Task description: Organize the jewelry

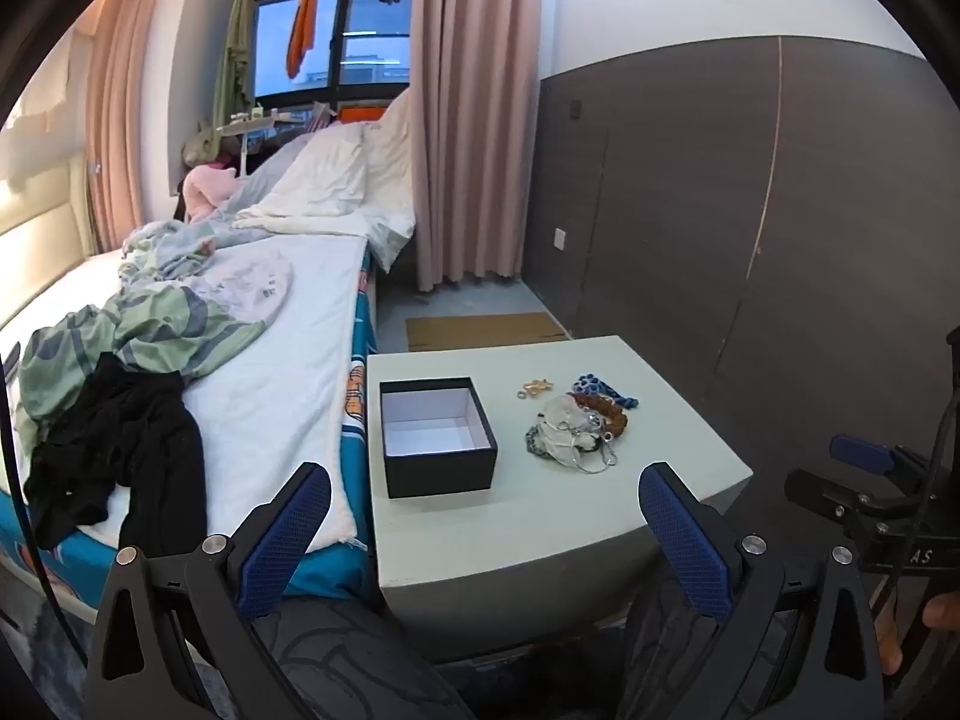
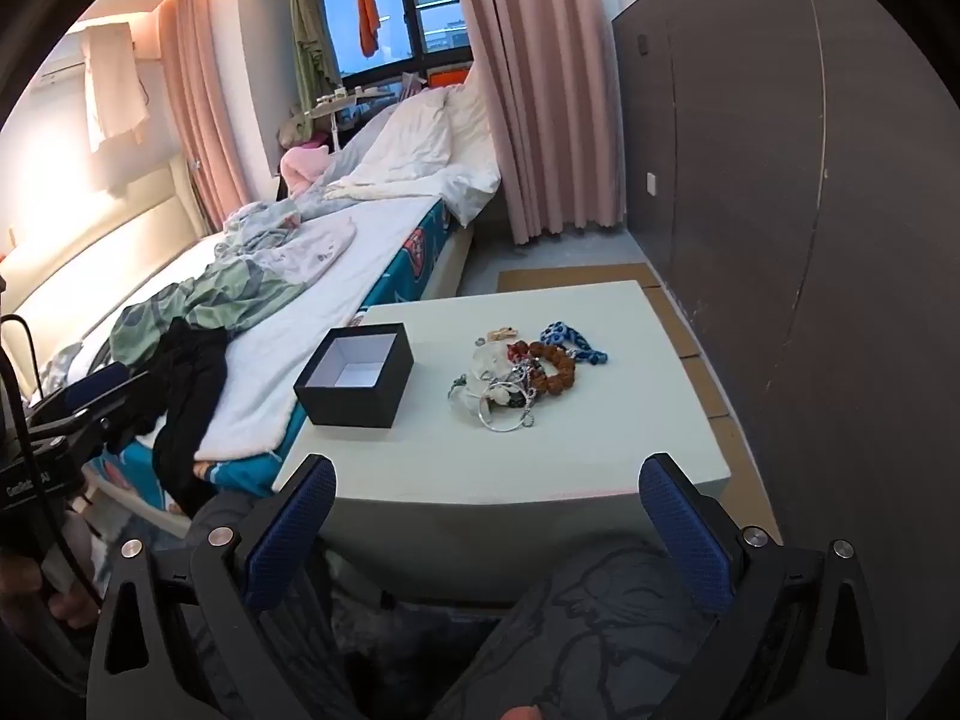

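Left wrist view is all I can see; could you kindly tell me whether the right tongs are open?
Observer: Yes, the right tongs are open and empty, held short of the near edge of the table.
Operator: Thank you. And where does the right view place my left tongs?
Observer: The left tongs show at that view's left edge, left of the table, in front of the black garment on the bed.

Unmade bed [image 1: 252, 324], pink curtain [image 1: 474, 120], dusk window [image 1: 336, 36], dark panelled wall [image 1: 750, 192], pale table [image 1: 600, 516]
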Motion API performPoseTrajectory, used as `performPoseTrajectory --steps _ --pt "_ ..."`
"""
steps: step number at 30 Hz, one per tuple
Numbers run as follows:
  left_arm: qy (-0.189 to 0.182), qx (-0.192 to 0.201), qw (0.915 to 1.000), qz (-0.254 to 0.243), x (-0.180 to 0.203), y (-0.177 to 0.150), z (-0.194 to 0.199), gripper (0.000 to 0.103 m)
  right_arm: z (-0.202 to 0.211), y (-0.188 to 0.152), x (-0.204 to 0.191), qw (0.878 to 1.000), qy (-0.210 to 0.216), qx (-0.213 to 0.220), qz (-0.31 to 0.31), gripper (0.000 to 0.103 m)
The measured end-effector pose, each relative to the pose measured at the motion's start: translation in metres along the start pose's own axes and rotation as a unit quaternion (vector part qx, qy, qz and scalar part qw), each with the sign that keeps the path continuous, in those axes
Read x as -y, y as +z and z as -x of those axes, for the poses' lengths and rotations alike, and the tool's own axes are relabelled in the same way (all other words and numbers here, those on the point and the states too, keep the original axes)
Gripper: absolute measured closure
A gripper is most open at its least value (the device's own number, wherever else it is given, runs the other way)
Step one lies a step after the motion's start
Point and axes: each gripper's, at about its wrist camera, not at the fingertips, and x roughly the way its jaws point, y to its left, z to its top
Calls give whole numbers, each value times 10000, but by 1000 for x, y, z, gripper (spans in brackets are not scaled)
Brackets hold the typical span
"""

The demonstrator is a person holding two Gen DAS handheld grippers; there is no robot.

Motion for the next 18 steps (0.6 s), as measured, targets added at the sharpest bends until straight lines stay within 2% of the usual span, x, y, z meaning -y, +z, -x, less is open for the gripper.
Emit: performPoseTrajectory --steps 9,10,12,18 --pt "-95 49 9999 -6 16 3 1 1 2 -1 -3 9999 126 -106 -1 1" --pt "-106 44 9999 -1 19 5 1 1 4 -2 3 10000 -10 34 -36 1" --pt "-103 52 9999 5 26 6 2 1 5 -1 5 10000 42 42 -46 1" --pt "-231 160 9996 84 9 -1 11 1 9 0 4 10000 -55 71 1 1"
